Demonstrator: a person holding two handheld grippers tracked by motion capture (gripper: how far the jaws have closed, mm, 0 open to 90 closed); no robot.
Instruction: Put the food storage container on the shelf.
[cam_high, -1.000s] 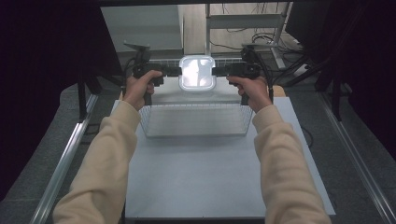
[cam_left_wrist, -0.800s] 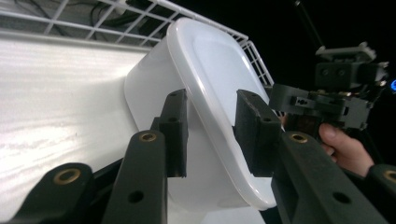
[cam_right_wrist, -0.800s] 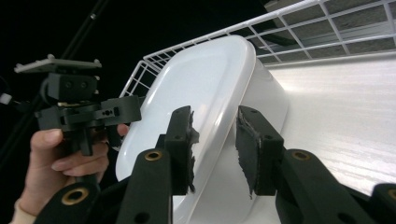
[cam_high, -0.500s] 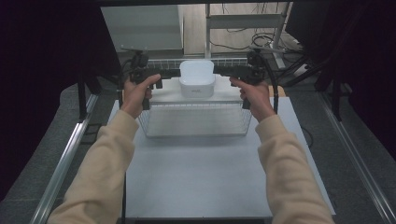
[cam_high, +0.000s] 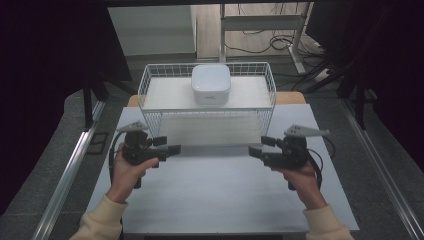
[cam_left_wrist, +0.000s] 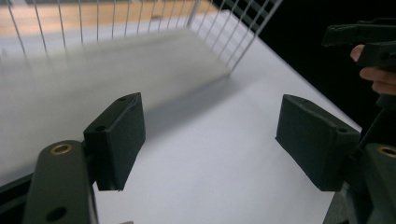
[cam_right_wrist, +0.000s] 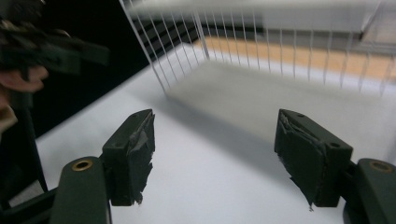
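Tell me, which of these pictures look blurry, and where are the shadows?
Both gripper views smear the wire basket with motion blur; their black jaws stay sharp. The high view is sharper, evenly lit, dark at its sides, with the basket's faint shadow on the white table.

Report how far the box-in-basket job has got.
Done: the box sits inside the basket at the table's far end. In hand: nothing; the left gripper and right gripper have just been opening and hold nothing, clear of the basket. Left: seemingly nothing.

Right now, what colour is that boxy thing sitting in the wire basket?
White. The box in the white wire basket shows best in the high view.
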